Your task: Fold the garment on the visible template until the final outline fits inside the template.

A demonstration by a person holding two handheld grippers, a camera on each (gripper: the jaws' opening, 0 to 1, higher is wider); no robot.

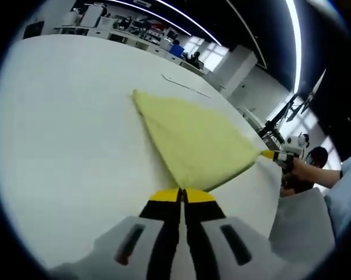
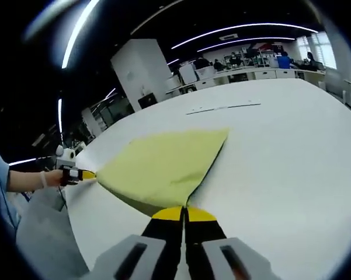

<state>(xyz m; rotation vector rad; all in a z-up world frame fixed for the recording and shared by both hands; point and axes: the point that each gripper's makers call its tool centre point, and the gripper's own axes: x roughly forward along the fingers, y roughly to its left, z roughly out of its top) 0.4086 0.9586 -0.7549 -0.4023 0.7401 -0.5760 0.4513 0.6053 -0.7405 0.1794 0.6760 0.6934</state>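
Both tools, left tool (image 1: 181, 195) and right tool (image 2: 184, 213), are pinching garment (image 1: 193, 140) corners; uneven pulling is risking dragging it off the desk (image 1: 64, 146) edge

This is a large open-plan office or lab hall; a broad white surface (image 1: 64, 134) takes up most of the left gripper view, and past its far edge, toward 12 o'clock, rows of desks (image 1: 128, 29) crowded with equipment run back into the room; people (image 2: 285, 60) sit at similar desks at 1 o'clock in the right gripper view; long strip lights (image 2: 245, 26) cross a dark ceiling; a thick white pillar (image 2: 141, 70) rises at 11 o'clock there; bright windows (image 1: 210, 55) glow at the hall's far end; a black tripod-like stand (image 1: 280, 119) is at 3 o'clock.
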